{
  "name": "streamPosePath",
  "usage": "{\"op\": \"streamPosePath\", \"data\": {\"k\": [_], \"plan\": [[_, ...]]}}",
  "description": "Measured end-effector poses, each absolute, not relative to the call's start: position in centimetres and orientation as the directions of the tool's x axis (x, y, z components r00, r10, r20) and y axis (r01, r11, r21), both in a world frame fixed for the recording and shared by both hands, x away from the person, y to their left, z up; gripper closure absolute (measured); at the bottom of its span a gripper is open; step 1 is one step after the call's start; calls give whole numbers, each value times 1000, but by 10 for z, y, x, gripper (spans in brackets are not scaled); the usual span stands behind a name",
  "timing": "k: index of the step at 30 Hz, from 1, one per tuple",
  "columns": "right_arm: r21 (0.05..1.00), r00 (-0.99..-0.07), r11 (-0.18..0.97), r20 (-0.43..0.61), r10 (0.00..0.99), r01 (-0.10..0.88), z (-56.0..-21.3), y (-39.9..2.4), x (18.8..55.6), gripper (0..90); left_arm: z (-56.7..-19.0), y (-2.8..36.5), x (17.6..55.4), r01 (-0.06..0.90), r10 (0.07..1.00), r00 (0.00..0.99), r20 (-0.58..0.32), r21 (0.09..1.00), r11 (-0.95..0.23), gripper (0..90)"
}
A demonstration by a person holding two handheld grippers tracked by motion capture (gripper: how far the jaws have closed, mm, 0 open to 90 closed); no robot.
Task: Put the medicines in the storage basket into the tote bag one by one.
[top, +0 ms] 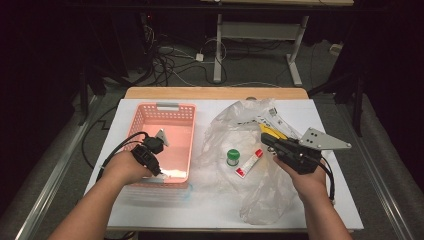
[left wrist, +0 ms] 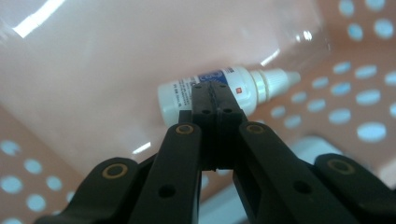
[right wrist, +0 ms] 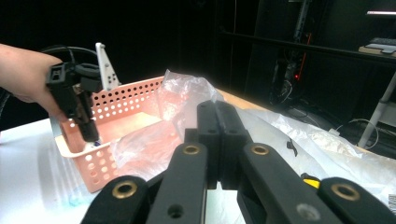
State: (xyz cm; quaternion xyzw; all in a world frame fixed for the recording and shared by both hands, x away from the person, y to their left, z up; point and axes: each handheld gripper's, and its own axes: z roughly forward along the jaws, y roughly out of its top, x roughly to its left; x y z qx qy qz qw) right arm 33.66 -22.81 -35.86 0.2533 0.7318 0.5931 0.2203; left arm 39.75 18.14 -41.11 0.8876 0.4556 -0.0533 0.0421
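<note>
- The small white dropper bottle (left wrist: 219,91) lies on its side on the floor of the pink perforated basket (top: 145,117), close to the basket's near wall.
- In the left gripper view its long axis runs nearly level across the frame, the capped nozzle toward the right and slightly up, the flat base toward the left; a blue patch of label faces the camera.
- The left gripper (left wrist: 215,93) hangs just in front of the bottle's middle with its jaws pressed together, nothing between them; whether the tips touch the bottle cannot be told.
- In the high view the left gripper (top: 159,169) dips over the basket's near rim, the hand behind it.
- The right gripper (right wrist: 217,109) has its jaws pressed together on nothing; in the high view the right gripper (top: 264,138) is held above a crumpled clear plastic bag (top: 260,195).
- The bag spreads over the right half of the surface (top: 200,210), toward its near edge; a green-capped container (top: 232,156) and a red-and-white tube (top: 249,163) lie at the middle of the surface with the bag.
- The basket stands on the left half of the surface, its far rim near the far edge.
- The surface is white with a wooden strip along the far edge.
- Beyond it the room is dark: grey floor, tangled cables (top: 170,62) and white desk legs (top: 218,50).
</note>
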Motion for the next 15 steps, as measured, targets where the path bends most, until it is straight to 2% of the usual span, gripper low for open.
{"op": "streamPosePath", "data": {"k": [4, 6, 15], "plan": [[981, -772, 162, -18, 635, 110, -358, -230, 337, 900, -409, 182, 409, 831, 828, 554, -88, 123, -543, 879], [981, -771, 160, -17, 637, 112, -358, -231, 337, 900, -407, 184, 410, 833, 831, 547, -103, 164, -528, 880], [979, -773, 168, -20, 634, 113, -360, -228, 338, 900, -396, 188, 402, 823, 823, 554, -123, 228, -520, 878]]}}
